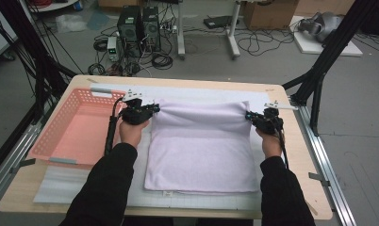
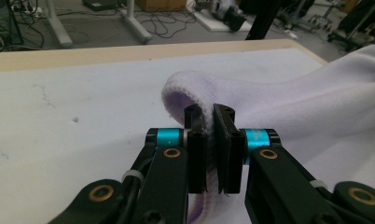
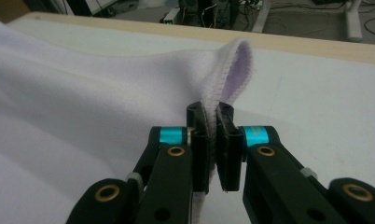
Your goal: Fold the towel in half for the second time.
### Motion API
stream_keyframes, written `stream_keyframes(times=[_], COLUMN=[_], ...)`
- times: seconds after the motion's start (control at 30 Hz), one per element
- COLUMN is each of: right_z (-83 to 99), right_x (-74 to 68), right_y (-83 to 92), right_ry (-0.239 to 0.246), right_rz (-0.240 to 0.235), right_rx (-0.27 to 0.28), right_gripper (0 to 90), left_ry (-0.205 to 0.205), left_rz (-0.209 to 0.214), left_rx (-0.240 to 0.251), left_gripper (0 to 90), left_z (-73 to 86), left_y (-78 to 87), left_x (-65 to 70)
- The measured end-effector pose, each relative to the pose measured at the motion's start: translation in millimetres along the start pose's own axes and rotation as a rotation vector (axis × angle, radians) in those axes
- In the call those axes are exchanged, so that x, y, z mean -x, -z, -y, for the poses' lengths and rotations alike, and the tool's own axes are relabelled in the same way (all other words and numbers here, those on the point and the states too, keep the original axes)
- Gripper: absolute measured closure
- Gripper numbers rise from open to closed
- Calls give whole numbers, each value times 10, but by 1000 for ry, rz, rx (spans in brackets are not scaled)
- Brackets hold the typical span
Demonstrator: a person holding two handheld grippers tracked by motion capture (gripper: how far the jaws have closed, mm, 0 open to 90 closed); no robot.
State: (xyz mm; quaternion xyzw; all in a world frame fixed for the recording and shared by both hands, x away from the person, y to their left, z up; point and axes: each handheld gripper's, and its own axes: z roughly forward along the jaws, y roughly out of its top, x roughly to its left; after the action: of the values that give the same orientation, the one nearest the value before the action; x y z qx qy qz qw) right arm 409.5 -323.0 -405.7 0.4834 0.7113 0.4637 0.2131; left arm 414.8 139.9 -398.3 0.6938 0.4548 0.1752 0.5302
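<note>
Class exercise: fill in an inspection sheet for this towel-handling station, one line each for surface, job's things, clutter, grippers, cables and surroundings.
Surface: wooden table covered by a white mat.
Job's things: pale lilac towel lying on the mat, its two far corners pinched and raised.
Clutter: pink basket at the table's left, holding nothing that can be seen.
Grippers: left gripper shut on the towel's far left corner; right gripper shut on its far right corner.
Cables: a black cable trails from the left gripper; loose floor cables lie beyond the table.
Surroundings: computer towers, desk legs, cardboard box, black frame struts.
</note>
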Motion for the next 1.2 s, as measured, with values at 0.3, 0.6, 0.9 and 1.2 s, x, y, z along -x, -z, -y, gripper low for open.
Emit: stream_keyframes(times=[0.3,0.6,0.9,1.2], right_z=[75,270,543,696], right_x=[-183,-283,-338,-352], right_y=[298,466,565,582], right_ry=[63,93,85,94], right_rz=[-23,-58,-84,-85], right_rx=[-21,-32,-30,-99], right_gripper=[857,856,855,850], left_ry=[-62,-73,-119,-114], left_rz=[18,56,72,85], left_rx=[-23,-20,-57,-90], left_gripper=[839,839,839,835], left_z=[225,468,646,884], left_y=[279,490,555,618], left_x=[164,277,363,334])
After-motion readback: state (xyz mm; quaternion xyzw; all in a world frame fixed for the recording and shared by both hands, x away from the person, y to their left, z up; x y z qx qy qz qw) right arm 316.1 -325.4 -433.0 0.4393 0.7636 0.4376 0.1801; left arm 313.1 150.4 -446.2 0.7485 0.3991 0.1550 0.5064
